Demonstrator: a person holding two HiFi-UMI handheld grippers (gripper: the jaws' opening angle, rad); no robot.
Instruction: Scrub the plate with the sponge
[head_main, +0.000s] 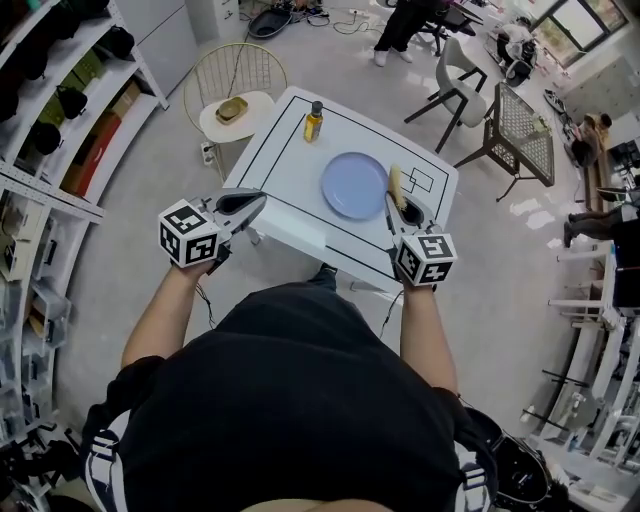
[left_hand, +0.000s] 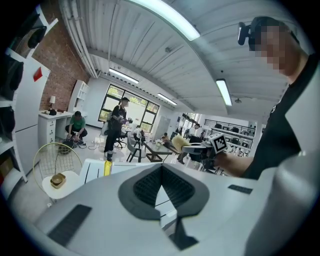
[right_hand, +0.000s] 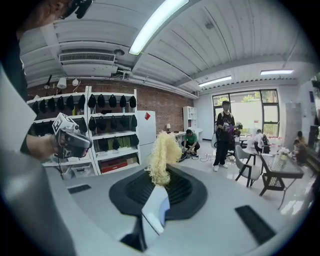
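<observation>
A round pale blue plate (head_main: 353, 185) lies on the white table (head_main: 285, 165) with nothing on it. The sponge (head_main: 397, 184), a yellow fibrous pad, stands just beyond the plate's right edge. My right gripper (head_main: 396, 203) is shut on it, and in the right gripper view the sponge (right_hand: 161, 154) sticks up from between the jaws of the right gripper (right_hand: 159, 176). My left gripper (head_main: 257, 199) hovers at the table's near left edge, left of the plate. Seen in its own view, the left gripper (left_hand: 161, 168) is shut and holds nothing.
A bottle of yellow liquid (head_main: 313, 122) stands at the table's far side. Left of the table, a small round stand (head_main: 232, 122) carries a bowl beside a wire chair. Shelves (head_main: 60, 110) line the left wall. Chairs (head_main: 465, 95) and people are at the back right.
</observation>
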